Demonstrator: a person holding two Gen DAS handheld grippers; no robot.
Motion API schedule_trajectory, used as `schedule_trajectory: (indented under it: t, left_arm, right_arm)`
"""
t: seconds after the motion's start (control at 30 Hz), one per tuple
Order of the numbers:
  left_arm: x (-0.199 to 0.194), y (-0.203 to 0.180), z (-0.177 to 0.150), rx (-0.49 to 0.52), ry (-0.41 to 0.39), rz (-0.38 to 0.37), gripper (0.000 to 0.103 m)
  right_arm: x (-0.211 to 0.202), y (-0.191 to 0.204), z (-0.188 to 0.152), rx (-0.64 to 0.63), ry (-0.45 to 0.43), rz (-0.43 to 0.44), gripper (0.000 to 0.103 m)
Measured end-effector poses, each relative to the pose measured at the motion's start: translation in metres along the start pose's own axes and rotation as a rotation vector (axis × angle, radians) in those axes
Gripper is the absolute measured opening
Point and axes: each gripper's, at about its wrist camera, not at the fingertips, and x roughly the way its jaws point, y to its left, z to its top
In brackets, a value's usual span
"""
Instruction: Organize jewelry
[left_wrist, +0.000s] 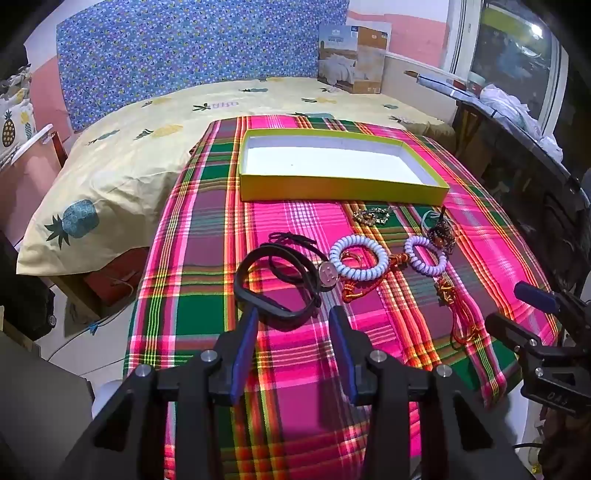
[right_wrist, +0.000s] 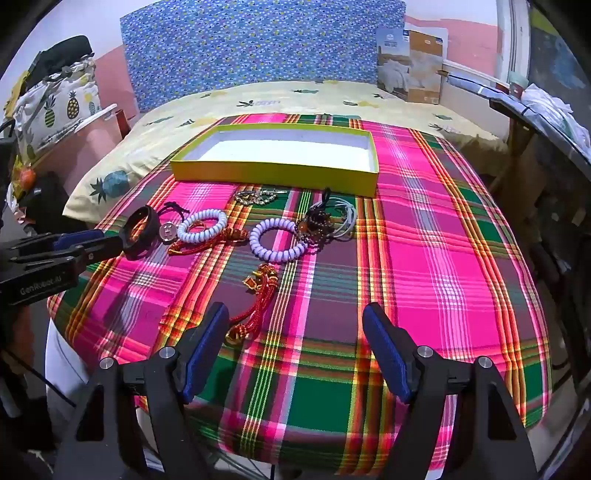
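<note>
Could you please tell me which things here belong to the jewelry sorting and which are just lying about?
For the job:
yellow box
black band
round charm
two white coil ties
red cords
rhinestone piece
beaded cluster

Lying about:
pineapple bedsheet
bedding package

Both cameras are looking forward and slightly down from low over the near edge of the plaid cloth (left_wrist: 207, 229), toward the bed (right_wrist: 280, 96). The left wrist view is sitting close over the black band (left_wrist: 273, 280) at frame centre. The right wrist view is sitting further right. Both are sharing the yellow box (left_wrist: 343, 192) in the upper middle and the jewelry below it.
</note>
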Motion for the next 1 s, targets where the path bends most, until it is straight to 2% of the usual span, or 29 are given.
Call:
schedule_trajectory:
  t: [0.23, 0.4, 1.0]
  left_arm:
    - [0.003, 0.002, 0.001, -0.005, 0.003, -0.001, 0.041]
    - [0.006, 0.003, -0.009, -0.004, 0.002, -0.003, 0.041]
    - [-0.004, -0.006, -0.004, 0.015, 0.008, -0.008, 0.041]
  right_arm:
    - [0.0, 0.0, 0.001, 0.0, 0.002, 0.001, 0.075]
    - [0.0, 0.0, 0.001, -0.002, 0.003, 0.001, 0.075]
    - [-0.002, 0.002, 0.002, -0.003, 0.0, -0.001, 0.075]
